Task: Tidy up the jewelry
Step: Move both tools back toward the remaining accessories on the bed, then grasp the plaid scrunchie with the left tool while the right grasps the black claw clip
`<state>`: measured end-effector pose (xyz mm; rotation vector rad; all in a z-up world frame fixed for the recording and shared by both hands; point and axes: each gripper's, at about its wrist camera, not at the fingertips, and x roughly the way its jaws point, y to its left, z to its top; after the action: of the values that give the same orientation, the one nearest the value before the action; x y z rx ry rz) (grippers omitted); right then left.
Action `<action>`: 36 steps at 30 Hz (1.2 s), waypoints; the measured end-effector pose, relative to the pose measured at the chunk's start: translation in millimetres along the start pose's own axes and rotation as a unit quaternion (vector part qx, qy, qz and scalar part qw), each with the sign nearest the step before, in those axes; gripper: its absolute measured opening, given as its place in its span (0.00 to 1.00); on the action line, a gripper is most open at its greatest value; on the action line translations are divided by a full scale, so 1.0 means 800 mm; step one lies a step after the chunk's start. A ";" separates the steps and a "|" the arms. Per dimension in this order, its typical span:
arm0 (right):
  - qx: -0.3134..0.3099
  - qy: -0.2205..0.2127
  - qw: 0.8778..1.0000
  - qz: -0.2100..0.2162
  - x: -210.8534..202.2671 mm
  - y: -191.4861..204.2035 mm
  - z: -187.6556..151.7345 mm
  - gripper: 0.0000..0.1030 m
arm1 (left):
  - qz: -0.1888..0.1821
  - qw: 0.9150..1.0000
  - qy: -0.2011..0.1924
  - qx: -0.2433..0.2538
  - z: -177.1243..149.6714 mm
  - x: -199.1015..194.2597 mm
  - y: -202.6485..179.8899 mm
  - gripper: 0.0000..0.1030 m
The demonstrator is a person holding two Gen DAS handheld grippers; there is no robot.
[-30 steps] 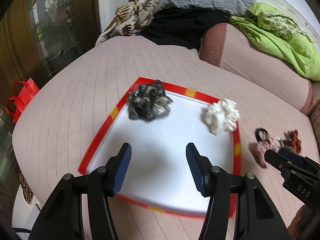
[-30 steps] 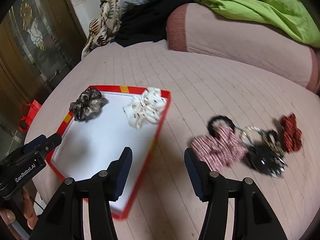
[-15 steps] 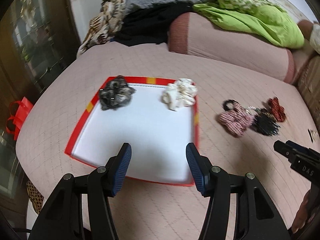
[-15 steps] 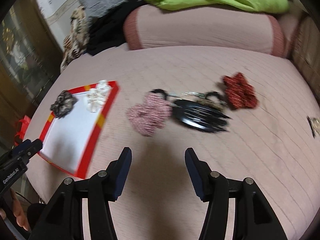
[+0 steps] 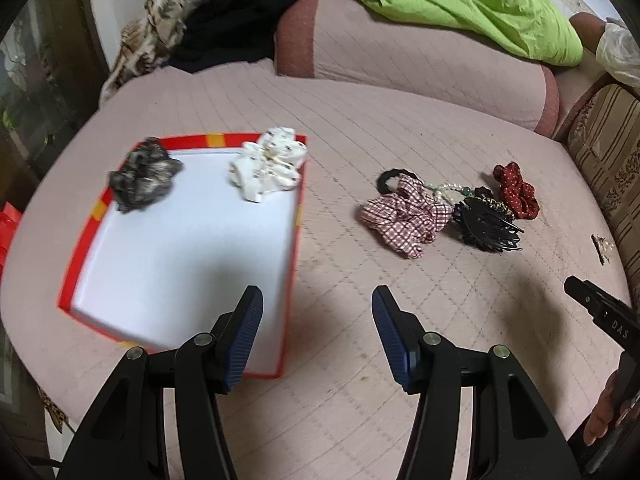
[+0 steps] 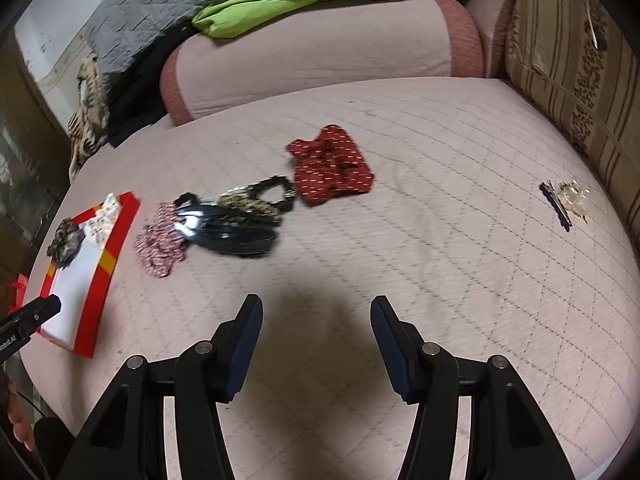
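A shallow rectangular tray with a red rim and white floor (image 5: 86, 236) lies flat on the pink quilted bed cover (image 5: 360, 300), toward the cover's left edge, its long axis running from the near edge toward the pink bolster (image 5: 420, 64) at the far edge. A dark mottled fabric scrunchie (image 5: 143, 174) sits in the tray's far left corner; a cream printed scrunchie (image 5: 270, 168) sits in its far right corner, touching the rim.

To the right of the tray, apart from it, a cluster lies on the bare cover: a red-and-white checked scrunchie (image 5: 404, 214), a black elastic loop (image 5: 390, 178) touching its far side, a short strand of pale beads (image 5: 446, 190), a black plastic claw clip (image 5: 486, 226) with its teeth pointing right, and a dark red dotted scrunchie (image 5: 516, 190) at the right end. The cluster's long axis runs left to right.

A slim dark hair clip with a clear ornament (image 6: 564, 200) lies alone near the cover's right edge, its length running near to far.

The left gripper (image 5: 318, 336) stands with jaws apart and nothing between them, over the tray's near right corner. The right gripper (image 6: 316, 338) is likewise spread and empty, over bare cover.
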<state>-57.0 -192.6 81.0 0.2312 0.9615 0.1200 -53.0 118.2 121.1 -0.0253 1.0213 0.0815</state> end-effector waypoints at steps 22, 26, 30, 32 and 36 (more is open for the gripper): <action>0.016 0.016 0.995 0.095 0.087 0.010 0.064 0.69 | -0.076 0.996 0.049 0.001 0.070 0.152 -0.045 0.54; 0.021 0.022 0.995 0.098 0.106 0.011 0.064 0.69 | -0.090 0.995 0.050 0.008 0.071 0.162 -0.051 0.54; 0.021 0.025 0.993 0.116 0.113 0.015 0.062 0.43 | -0.097 0.994 0.050 0.022 0.067 0.161 -0.058 0.23; 0.015 0.036 0.991 0.124 0.115 0.019 0.058 0.18 | -0.104 0.993 0.058 0.022 0.066 0.160 -0.061 0.13; 0.016 0.035 0.990 0.137 0.105 0.025 0.048 0.11 | -0.103 0.993 0.053 0.020 0.059 0.144 -0.064 0.09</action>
<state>22.3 -162.0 40.0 0.3902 0.9988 0.3663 50.8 76.8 46.7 -0.0981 1.1208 -0.1297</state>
